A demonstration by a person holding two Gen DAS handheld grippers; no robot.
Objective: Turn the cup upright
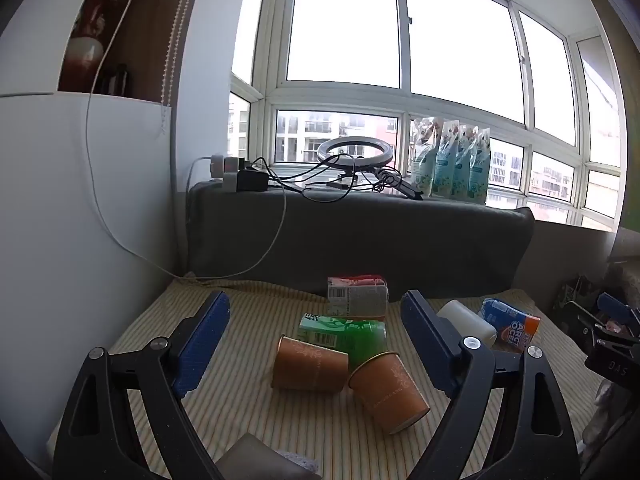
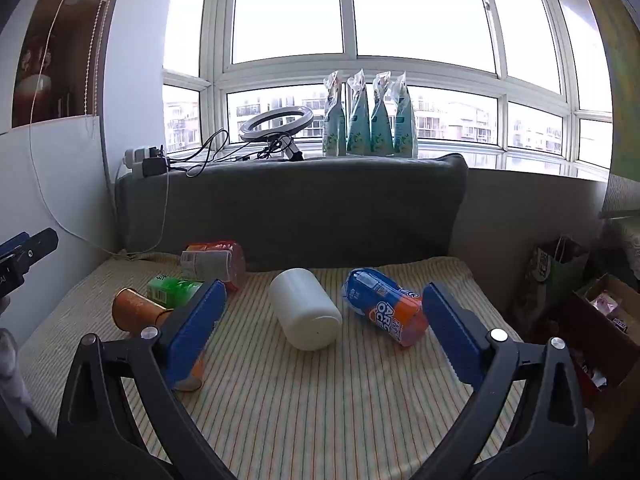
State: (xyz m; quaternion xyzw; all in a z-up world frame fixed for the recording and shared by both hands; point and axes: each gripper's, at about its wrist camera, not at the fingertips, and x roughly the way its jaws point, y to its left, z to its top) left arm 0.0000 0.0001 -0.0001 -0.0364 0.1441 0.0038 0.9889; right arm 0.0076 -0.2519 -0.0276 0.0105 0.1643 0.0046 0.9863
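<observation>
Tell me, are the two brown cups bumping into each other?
Touching. In the left wrist view, the brown cup on the left lies on its side and the brown cup on the right leans its rim against its end, no gap between them.

Both tongs — left (image 1: 316, 332), right (image 2: 324, 320) — black frames, blue ribbed pads, silver screws.

Two paper cups (image 1: 310, 364) (image 1: 390, 390) lie touching on the striped cloth (image 1: 248, 412). Two cans (image 1: 344, 334) (image 1: 358, 298) lie behind them. White jar (image 2: 306, 314) and bottle (image 2: 386, 308) lie right.
</observation>
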